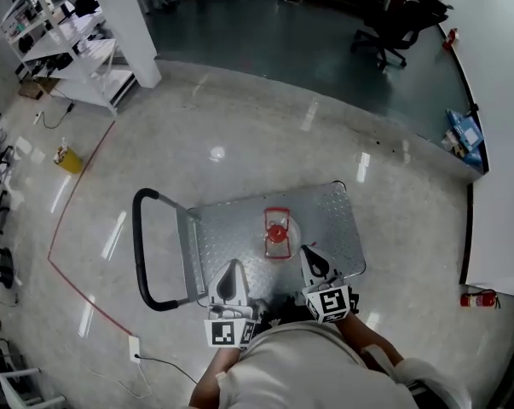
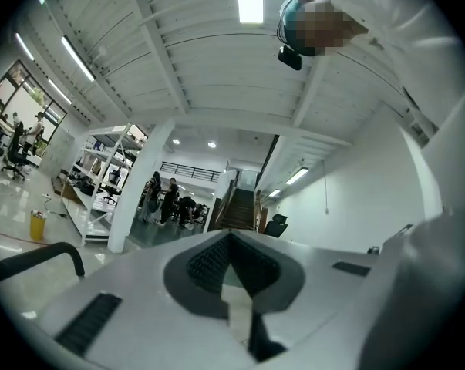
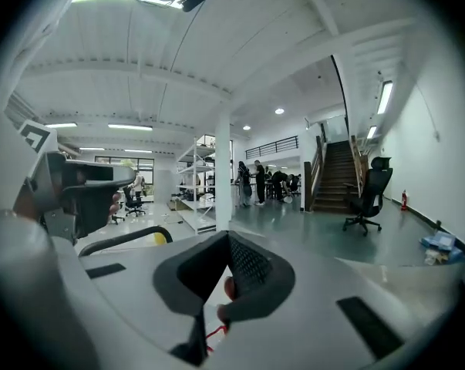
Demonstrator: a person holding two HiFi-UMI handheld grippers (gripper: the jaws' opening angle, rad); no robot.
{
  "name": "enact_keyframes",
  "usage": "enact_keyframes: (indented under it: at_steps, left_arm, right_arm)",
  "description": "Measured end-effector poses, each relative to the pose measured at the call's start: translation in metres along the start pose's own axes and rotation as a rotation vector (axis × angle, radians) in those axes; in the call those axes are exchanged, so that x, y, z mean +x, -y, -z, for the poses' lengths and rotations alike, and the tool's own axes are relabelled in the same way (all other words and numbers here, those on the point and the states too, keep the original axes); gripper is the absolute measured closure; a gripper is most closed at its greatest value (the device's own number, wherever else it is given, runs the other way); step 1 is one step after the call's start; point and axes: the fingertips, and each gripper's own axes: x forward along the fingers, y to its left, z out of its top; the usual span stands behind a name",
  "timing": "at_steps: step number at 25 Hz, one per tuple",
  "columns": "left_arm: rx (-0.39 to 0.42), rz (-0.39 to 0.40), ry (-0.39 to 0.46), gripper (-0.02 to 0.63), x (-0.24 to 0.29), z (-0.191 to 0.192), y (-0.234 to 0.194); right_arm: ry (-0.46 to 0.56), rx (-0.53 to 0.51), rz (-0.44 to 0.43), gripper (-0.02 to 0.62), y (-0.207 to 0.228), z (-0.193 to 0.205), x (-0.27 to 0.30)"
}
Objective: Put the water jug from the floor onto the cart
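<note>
The water jug (image 1: 276, 233), clear with a red cap and red handle, stands upright on the metal cart (image 1: 231, 220), near the middle of its deck. Both grippers are held close to my body over the cart's near edge, apart from the jug. My left gripper (image 1: 232, 273) is shut with nothing in it, its joined jaws pointing level across the room (image 2: 230, 237). My right gripper (image 1: 310, 258) is shut and empty too (image 3: 229, 239). Below its jaws a bit of the jug's red top (image 3: 228, 287) shows. The cart's black push handle (image 1: 141, 254) is at the left.
White shelving (image 1: 77, 41) stands at the far left, with a yellow container (image 1: 67, 158) on the floor near it. A black office chair (image 1: 393, 28) is at the far right, a red fire extinguisher (image 1: 478, 297) by the right wall. People stand far off.
</note>
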Motion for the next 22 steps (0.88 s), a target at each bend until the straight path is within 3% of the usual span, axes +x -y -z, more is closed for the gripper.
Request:
enact_keyframes:
  at_steps: [22]
  left_arm:
    - [-0.016, 0.010, -0.020, 0.603, -0.012, 0.009, 0.018]
  right_arm:
    - [0.094, -0.015, -0.019, 0.583, -0.009, -0.028, -0.024]
